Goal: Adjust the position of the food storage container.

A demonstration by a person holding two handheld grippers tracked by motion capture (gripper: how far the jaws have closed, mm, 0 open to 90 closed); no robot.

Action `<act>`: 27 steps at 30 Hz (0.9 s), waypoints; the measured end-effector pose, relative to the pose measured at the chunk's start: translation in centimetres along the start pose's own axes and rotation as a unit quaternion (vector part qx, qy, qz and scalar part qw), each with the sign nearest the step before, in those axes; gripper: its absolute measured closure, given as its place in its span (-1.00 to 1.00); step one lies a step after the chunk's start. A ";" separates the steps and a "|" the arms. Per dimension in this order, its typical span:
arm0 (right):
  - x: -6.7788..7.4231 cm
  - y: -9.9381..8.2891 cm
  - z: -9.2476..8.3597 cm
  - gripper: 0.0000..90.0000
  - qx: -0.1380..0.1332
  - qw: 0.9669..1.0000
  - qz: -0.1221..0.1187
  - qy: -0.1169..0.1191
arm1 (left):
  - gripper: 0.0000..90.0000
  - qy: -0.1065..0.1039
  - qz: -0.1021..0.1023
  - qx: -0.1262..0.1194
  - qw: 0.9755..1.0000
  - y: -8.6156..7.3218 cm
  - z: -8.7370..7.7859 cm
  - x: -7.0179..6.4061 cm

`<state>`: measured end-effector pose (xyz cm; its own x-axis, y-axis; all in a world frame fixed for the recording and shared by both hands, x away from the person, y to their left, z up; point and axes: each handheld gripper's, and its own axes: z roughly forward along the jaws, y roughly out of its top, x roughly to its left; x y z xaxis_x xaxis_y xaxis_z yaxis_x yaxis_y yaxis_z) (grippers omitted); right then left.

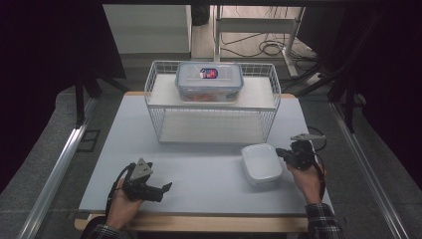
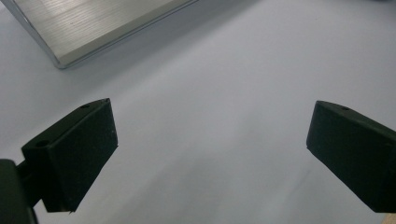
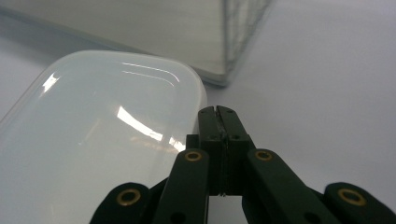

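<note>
High view: white dish (image 1: pixel 261 164) sat lower right of centre on the grey table (image 1: pixel 199 174), just below the front right corner of the wire rack (image 1: pixel 211 107). Right gripper (image 1: pixel 279 152) was at the dish's right edge, jaws pointing left at it, touching or nearly so; can't tell which from above. Right hand (image 1: pixel 307 180) came in from the bottom right.

Right gripper view: jaws (image 3: pixel 217 111) were pressed flat together, nothing between them, tips right at the rounded corner of the dish (image 3: pixel 98 135). Dish took up the left of the frame; the rack's corner (image 3: pixel 224 70) was at the upper middle, just beyond it.

Left gripper (image 1: pixel 168 187) sat at the lower left of the high view, lying roughly level, pointing right, well apart from the dish. Left gripper view: jaws (image 2: pixel 210 149) were spread wide, bare table between them, rack's base edge (image 2: pixel 70 46) in the upper left corner.

Clear lidded box (image 1: pixel 209 79) sat on the rack's top shelf, upper centre of the high view.
</note>
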<state>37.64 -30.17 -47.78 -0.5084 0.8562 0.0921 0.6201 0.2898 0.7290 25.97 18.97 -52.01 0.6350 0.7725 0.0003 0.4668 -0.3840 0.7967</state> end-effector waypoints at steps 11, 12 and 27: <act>5.7 0.9 2.3 0.98 0.017 0.997 -0.037 0.068 | -0.96 -0.006 -0.010 0.000 1.000 0.0 0.1 0.0; 6.3 1.0 2.5 0.98 0.019 0.996 -0.038 0.075 | -0.96 -0.008 -0.010 0.000 1.000 0.1 0.1 0.0; 8.9 -0.3 -0.2 0.97 -0.009 0.995 -0.075 0.062 | -0.84 -0.041 -0.029 0.012 0.999 1.2 0.6 -0.1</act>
<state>32.81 -22.77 -47.00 -0.6651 0.7441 0.0626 0.5209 0.4023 0.7529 26.82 18.14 -51.37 0.6543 0.7500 -0.0969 0.5188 -0.3519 0.7791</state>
